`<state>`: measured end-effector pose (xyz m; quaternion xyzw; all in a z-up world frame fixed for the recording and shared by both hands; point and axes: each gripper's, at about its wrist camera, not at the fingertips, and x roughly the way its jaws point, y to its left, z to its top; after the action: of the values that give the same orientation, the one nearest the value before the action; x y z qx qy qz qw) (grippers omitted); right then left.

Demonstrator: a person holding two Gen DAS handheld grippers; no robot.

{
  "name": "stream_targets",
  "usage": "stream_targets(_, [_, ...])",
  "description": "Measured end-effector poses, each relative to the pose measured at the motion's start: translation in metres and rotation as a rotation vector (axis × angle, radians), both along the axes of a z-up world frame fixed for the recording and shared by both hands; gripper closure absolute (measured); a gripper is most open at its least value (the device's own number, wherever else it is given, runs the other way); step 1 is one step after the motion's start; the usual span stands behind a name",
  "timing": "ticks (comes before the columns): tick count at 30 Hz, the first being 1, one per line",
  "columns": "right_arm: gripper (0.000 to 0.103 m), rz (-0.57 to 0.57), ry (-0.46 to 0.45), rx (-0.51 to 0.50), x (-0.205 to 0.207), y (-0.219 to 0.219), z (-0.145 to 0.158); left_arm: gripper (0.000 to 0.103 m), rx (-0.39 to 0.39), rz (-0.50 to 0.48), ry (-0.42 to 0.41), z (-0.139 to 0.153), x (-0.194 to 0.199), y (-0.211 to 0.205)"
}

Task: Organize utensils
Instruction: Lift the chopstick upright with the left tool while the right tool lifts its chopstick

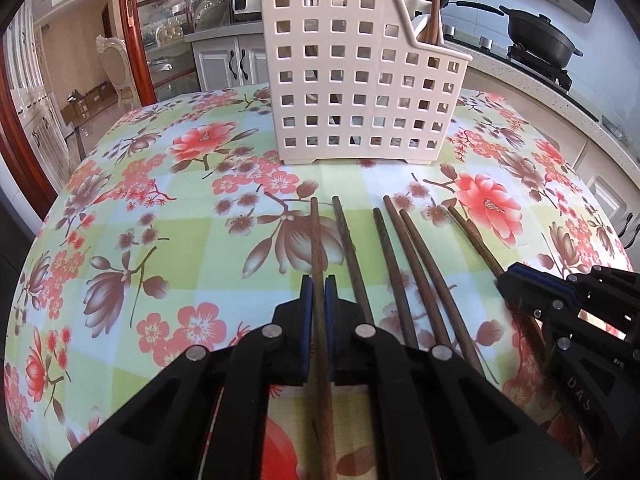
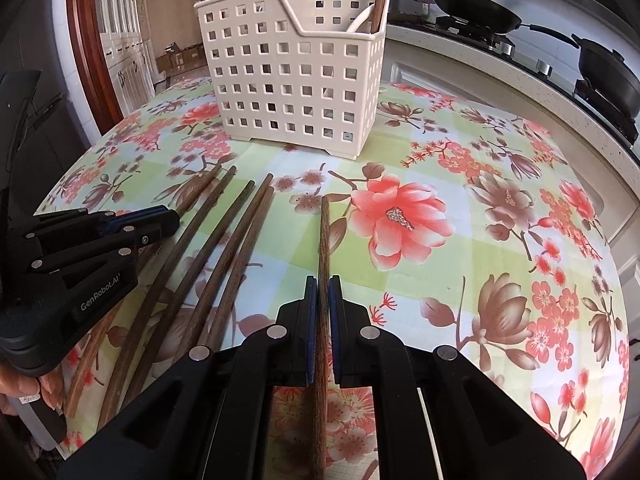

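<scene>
Several brown wooden chopsticks lie side by side on the floral tablecloth. My left gripper is shut on the leftmost chopstick; it also shows at the left of the right wrist view. My right gripper is shut on the rightmost chopstick; it also shows at the right of the left wrist view. The other chopsticks lie between the two grippers. A cream perforated utensil basket stands upright beyond the chopstick tips and holds a wooden utensil and a white spoon.
The table with the floral cloth curves off at its right edge. A counter with a stove and dark pans runs along the right. A wooden door frame and cabinets stand behind the table on the left.
</scene>
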<state>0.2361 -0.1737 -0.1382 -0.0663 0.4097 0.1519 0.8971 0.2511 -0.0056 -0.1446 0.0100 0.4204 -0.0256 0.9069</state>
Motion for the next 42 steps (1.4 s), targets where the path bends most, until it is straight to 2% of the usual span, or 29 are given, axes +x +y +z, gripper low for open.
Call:
stream_targets(6, [0.096, -0.013, -0.031, 0.032, -0.002, -0.005, 0.011, 0.097, -0.010, -0.003, -0.011, 0.005, -0.006, 0.001])
stream_targets(10, [0.096, -0.012, -0.077, 0.058, -0.006, -0.007, 0.024, 0.097, -0.020, 0.002, -0.042, 0.018, -0.012, 0.004])
stream_targets(29, [0.096, 0.032, -0.267, 0.204, -0.031, -0.014, 0.088, 0.097, -0.081, -0.029, -0.275, 0.106, -0.065, 0.019])
stream_targets(42, [0.096, 0.058, -0.398, 0.193, -0.062, -0.010, 0.121, 0.097, -0.056, -0.036, -0.390, 0.140, -0.098, 0.021])
